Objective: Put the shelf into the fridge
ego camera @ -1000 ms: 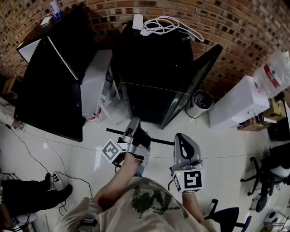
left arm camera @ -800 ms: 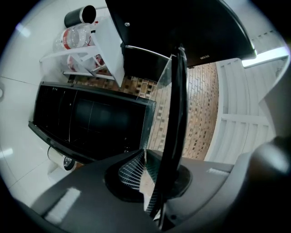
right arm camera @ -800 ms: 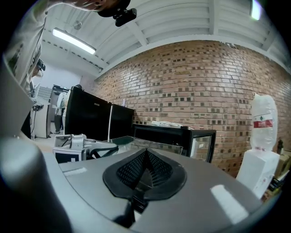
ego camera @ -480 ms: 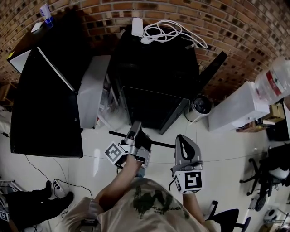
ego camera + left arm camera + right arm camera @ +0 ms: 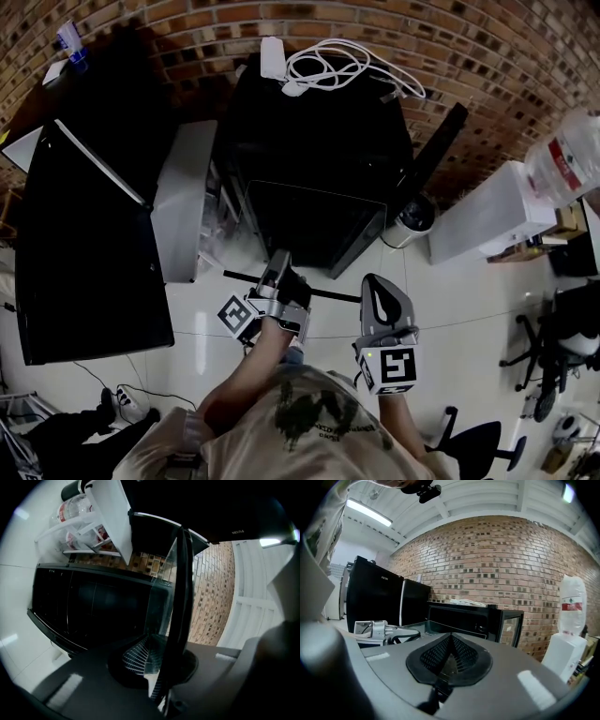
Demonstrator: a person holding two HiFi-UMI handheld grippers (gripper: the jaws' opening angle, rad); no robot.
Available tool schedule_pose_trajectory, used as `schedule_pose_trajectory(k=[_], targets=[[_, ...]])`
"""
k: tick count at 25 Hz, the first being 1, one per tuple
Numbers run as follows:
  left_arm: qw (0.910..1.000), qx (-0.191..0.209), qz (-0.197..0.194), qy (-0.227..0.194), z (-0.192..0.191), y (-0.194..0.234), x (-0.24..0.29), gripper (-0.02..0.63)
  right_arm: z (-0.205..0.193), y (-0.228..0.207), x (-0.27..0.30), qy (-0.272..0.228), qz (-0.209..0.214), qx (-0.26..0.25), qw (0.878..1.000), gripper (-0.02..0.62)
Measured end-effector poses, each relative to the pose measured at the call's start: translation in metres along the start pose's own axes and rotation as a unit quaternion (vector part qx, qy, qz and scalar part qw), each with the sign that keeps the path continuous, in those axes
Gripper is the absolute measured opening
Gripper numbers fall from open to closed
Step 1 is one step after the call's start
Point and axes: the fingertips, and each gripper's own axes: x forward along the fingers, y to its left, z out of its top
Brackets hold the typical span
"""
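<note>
Left hand-held gripper (image 5: 277, 270) clamped on the black-edged glass shelf (image 5: 330, 293), level before the open mini fridge (image 5: 319, 131) — right hand-held gripper (image 5: 378, 292) jaws together, empty, alongside.

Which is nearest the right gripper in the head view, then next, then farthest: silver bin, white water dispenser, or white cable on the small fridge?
1. The silver bin, just ahead of the right gripper, beside the small fridge.
2. The white water dispenser, ahead and to the right.
3. The white cable, on the fridge's top by the brick wall.
</note>
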Motion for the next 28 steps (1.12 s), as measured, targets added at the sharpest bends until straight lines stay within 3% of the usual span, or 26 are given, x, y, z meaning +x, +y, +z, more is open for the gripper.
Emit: schedule_pose_trajectory(k=[15, 28], targets=[[0.9999, 0.007, 0.007, 0.001, 0.027, 0.022, 0.02, 0.021, -0.011, 0.0, 0.023, 0.016, -0.015, 0.004, 1.0, 0.0], [0.9996, 0.024, 0.003, -0.013, 0.03, 0.037, 0.041, 0.021, -0.011, -0.017, 0.038, 0.027, -0.001, 0.0, 1.0, 0.0]])
